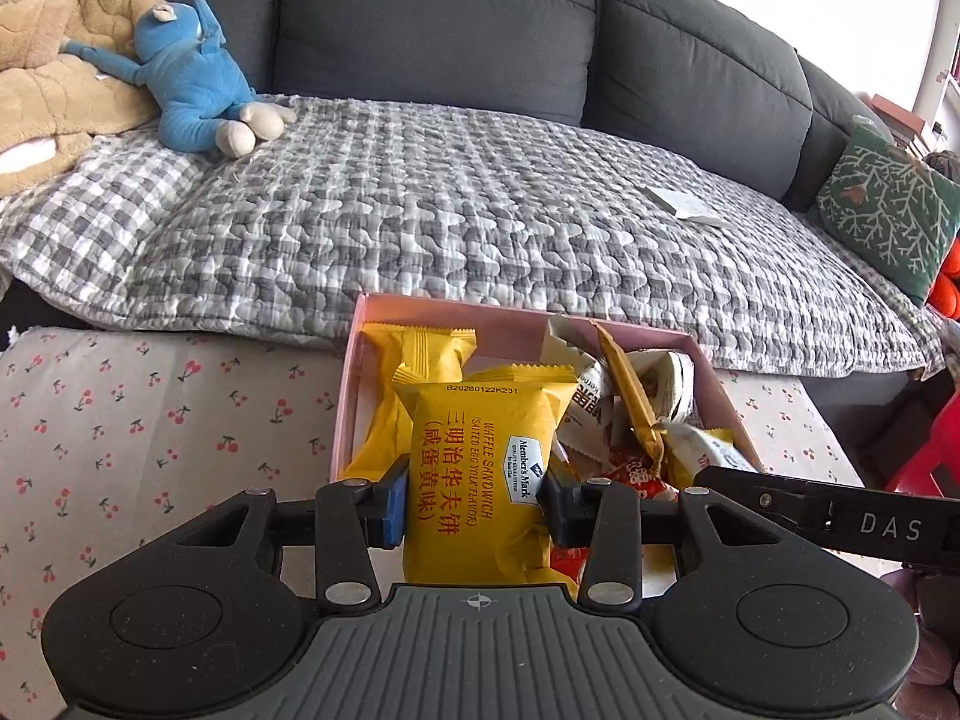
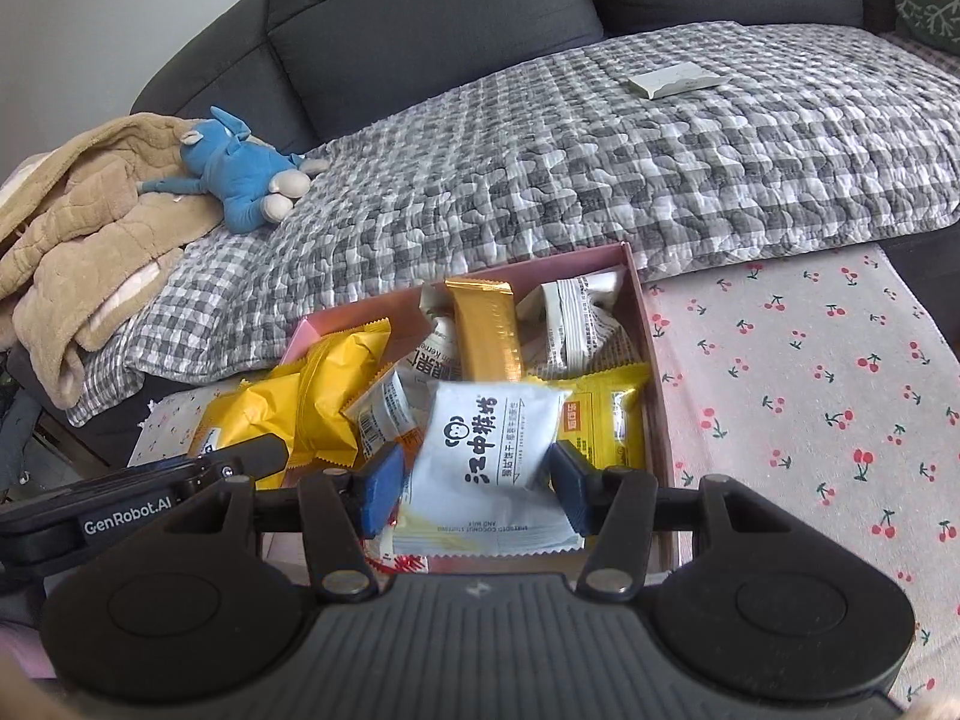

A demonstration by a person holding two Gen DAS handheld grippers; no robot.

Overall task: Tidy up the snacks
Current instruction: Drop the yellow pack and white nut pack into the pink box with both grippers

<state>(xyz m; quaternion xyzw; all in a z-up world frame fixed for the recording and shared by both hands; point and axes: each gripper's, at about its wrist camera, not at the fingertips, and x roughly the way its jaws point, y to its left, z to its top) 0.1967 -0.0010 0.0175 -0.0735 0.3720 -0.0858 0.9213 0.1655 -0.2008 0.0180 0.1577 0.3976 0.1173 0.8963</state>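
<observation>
left grip: my left gripper [image 1: 474,495] is clamped across the waist of a yellow waffle packet [image 1: 480,474]; both pads press its sides, wrapper dented.
right grip: my right gripper [image 2: 477,483] is closed on a white biscuit packet [image 2: 486,456], pinched the same way across its width.
why mid-pack: my guess is a hold at the middle keeps each flat pack from swinging or folding.
box: pink box [image 2: 642,324] sits on the cherry-print cloth [image 2: 810,390], at the cloth's edge nearest the sofa [image 1: 432,24].
contents: yellow packs at the box's left end; gold bar [image 2: 483,330] and white wrappers at its right end. Looks sorted by kind.
pose: both grippers tilt down toward the box, side by side, the left's finger showing in the right view's lower left.
position: both packs hang over the box's near edge; can't tell if they clear the pile.
step: probably placing or lifting, not settled.
</observation>
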